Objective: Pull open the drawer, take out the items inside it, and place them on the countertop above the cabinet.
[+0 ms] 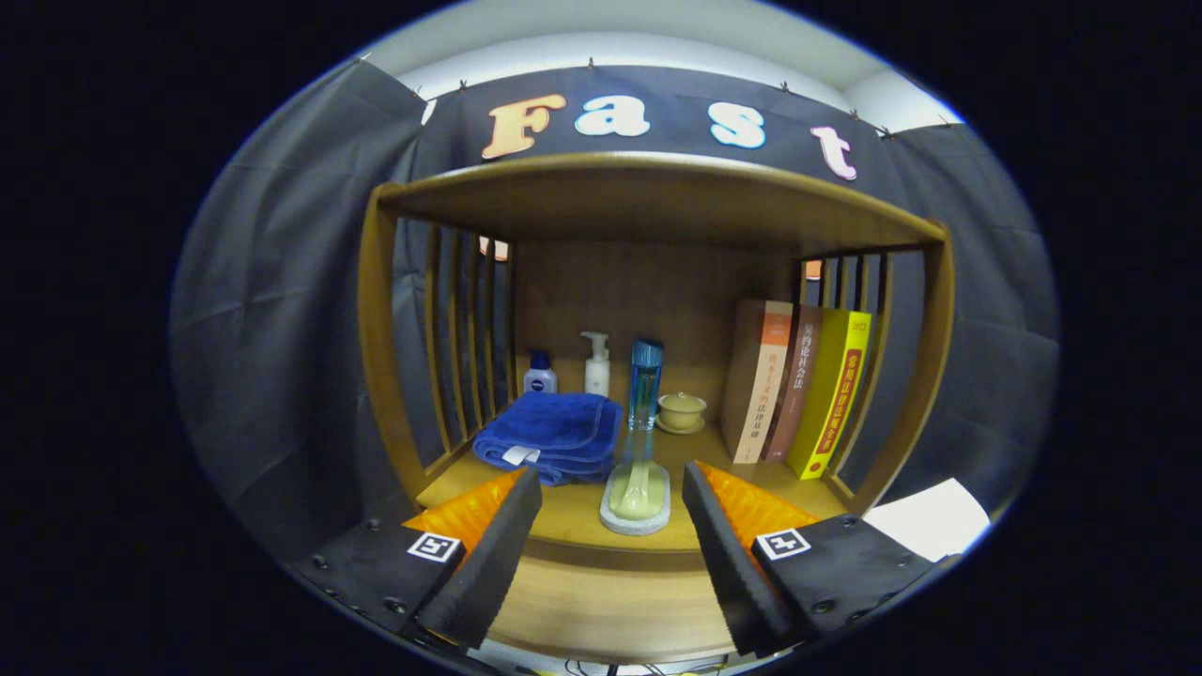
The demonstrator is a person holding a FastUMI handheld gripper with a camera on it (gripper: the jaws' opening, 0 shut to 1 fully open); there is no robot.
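Well, we're facing a wooden cabinet (657, 202) set against the booth's dark cloth wall (272, 310), a pale ceiling above it. It's an open-fronted unit with slatted sides and a broad top board, and its countertop (573, 516) stretches ahead of the claw. The claw (611, 498) is spread wide, fingers well apart, nothing pinched between them, poised over the counter's front edge.

Beyond the right finger, three books (798, 385) stand upright against the right-hand slats, leaning a touch. Beyond the left finger lies a folded blue towel (554, 434), near that fingertip. Dead centre, between the two fingers and just ahead of them, there's the pale scrubbing brush (637, 493) lying flat on the countertop, its long axis running straight away from the claw, the pale green handle on top pointing toward the back. Just behind it a tall blue bottle (644, 385) stands upright. Right of that sits a small lidded cup on a saucer (681, 411). At the back, behind the towel, a white pump bottle (596, 364) and a little blue-capped bottle (540, 373) stand side by side. Off beyond the right finger's base, outside the cabinet, a white sheet (925, 518).
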